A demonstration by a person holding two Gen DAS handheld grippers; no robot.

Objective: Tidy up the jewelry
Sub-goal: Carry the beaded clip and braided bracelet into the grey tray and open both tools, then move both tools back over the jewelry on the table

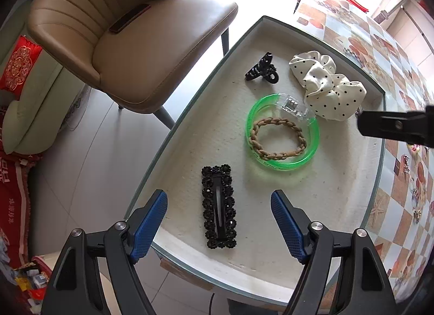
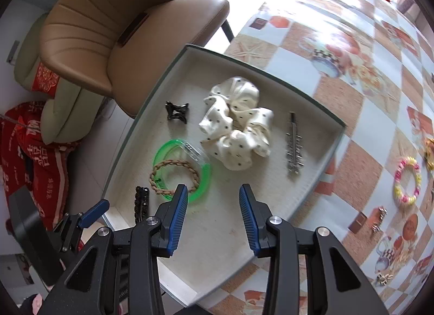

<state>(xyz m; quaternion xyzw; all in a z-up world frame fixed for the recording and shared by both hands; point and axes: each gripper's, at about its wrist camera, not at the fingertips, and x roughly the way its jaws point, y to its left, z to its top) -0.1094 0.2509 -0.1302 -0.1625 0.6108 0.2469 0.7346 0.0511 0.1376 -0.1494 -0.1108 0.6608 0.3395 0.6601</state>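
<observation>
Six pieces are laid in the tray (image 2: 329, 152): scrunchie (image 2: 236, 125), bangle (image 1: 282, 135), black clip (image 1: 219, 206). The ring (image 2: 407, 183) is left on the table. Left gripper (image 1: 219, 206) and right gripper (image 2: 214, 201) are spread wide, empty.

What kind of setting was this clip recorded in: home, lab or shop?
Most likely a home dining or living area: a padded tan dining chair stands at a table covered with a patterned tablecloth, and a sofa with a red embroidered cushion sits behind it. The hair accessories lie in a shallow tray.
</observation>
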